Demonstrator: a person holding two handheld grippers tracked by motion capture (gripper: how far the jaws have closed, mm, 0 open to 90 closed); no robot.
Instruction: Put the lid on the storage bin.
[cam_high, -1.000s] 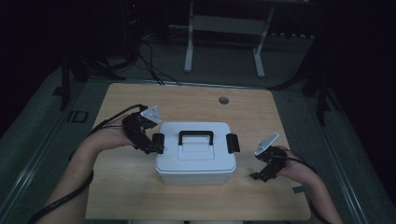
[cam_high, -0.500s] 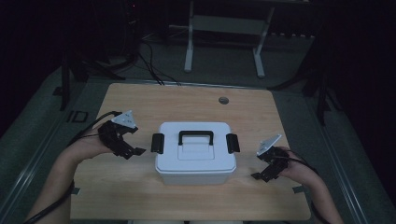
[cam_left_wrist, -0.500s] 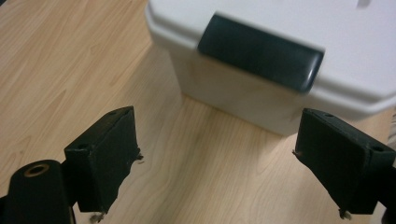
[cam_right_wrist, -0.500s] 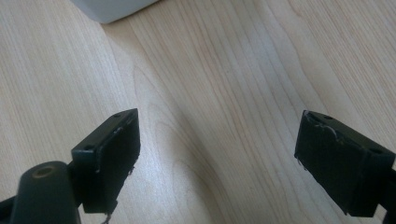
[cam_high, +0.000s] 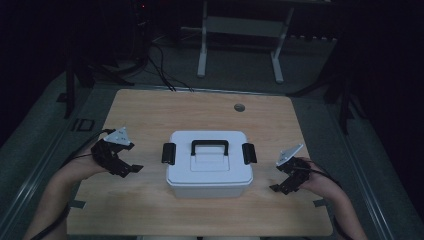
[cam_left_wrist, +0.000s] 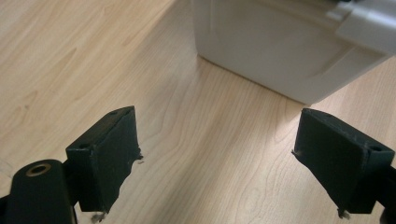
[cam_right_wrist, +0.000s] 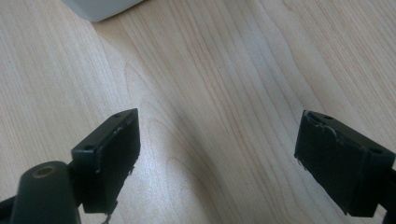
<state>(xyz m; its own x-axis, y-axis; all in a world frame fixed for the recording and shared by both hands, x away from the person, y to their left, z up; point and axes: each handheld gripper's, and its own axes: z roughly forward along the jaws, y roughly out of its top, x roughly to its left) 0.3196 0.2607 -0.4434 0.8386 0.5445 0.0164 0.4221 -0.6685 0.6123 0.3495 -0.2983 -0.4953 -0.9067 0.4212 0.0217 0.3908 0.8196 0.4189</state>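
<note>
A white lidded box (cam_high: 207, 166) with a black handle (cam_high: 209, 146) and a black latch on each end stands in the middle of the wooden table (cam_high: 200, 110). My left gripper (cam_high: 129, 170) rests low over the table to the box's left, apart from it, jaws open and empty. In the left gripper view the box's lower wall (cam_left_wrist: 280, 51) lies ahead of the gripper (cam_left_wrist: 215, 158). My right gripper (cam_high: 280, 187) sits near the box's right front corner, open with nothing in it. The right gripper view has a corner of the box (cam_right_wrist: 100, 7) at top left beyond the gripper (cam_right_wrist: 217, 161).
A small round grommet (cam_high: 239, 107) is set in the table near its far edge. Beyond the table stand a white desk frame (cam_high: 240, 45) and dark cables on the floor. Bare tabletop lies in front of and behind the box.
My left gripper has drawn away from the box's left latch, leftward and down toward the table. The right gripper has stayed in place.
</note>
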